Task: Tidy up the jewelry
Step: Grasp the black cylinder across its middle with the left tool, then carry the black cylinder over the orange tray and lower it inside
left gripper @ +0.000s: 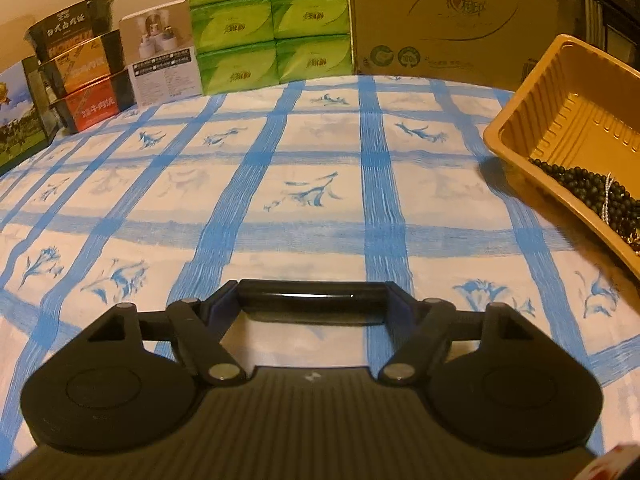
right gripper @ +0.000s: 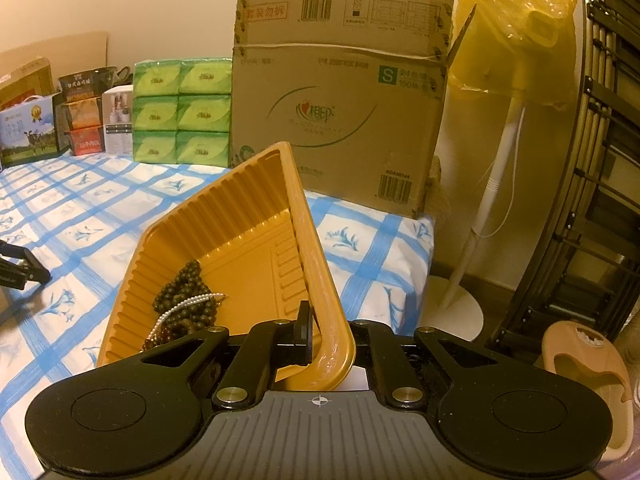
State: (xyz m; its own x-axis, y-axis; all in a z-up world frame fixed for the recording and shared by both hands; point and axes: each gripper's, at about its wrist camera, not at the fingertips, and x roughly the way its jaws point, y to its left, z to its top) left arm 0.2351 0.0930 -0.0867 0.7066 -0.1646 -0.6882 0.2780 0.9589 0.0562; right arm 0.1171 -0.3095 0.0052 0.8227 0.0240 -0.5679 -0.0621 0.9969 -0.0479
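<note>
A gold plastic tray (right gripper: pixel 248 236) holds dark bead strands (right gripper: pixel 186 300) and a thin pearl chain (right gripper: pixel 188 304). My right gripper (right gripper: pixel 320 344) is shut on the tray's near right rim and the tray is tilted. In the left wrist view the tray (left gripper: pixel 568 120) sits at the right edge with the dark beads (left gripper: pixel 588 188) in it. My left gripper (left gripper: pixel 312 300) hovers over the blue checked cloth (left gripper: pixel 280 184), left of the tray; its fingers look folded together and it holds nothing. It also shows in the right wrist view (right gripper: pixel 24 268) at the far left.
Along the back stand green tissue packs (left gripper: pixel 272 20), a large cardboard box (right gripper: pixel 340 112), a white box (left gripper: pixel 164 60) and stacked noodle bowls (left gripper: pixel 80 64). Right of the table are a white fan stand (right gripper: pixel 492 200) under a yellow bag, a dark rack (right gripper: pixel 600 200) and a slipper (right gripper: pixel 584 364).
</note>
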